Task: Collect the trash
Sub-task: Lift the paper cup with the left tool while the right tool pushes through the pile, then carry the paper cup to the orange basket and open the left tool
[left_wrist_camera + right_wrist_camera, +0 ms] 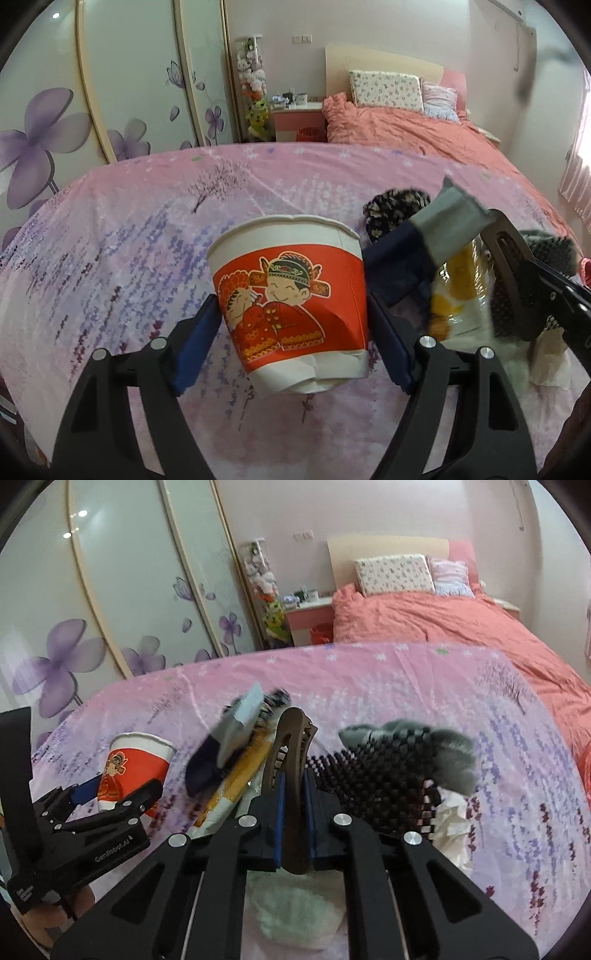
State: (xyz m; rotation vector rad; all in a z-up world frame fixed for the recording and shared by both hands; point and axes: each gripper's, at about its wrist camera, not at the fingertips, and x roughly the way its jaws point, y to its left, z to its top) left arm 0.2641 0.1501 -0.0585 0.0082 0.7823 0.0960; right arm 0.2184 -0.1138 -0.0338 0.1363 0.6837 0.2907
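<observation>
Fingers (162,788) (marked "GenRobot.AI") clasp the red-printed cup (291,306).

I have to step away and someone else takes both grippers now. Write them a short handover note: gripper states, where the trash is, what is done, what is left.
Left gripper: fingers closed on the red-and-white paper cup, tilted, above the pink sheet.
Right gripper: shut on a brown hair claw clip.
Beside the cup: a pile with a yellow-and-white wrapper, a navy-and-grey cloth, a black-and-white checked cloth and crumpled white tissue.
Done: cup picked up.
Left: wrapper and tissue remain uncollected. No bin in view.
</observation>
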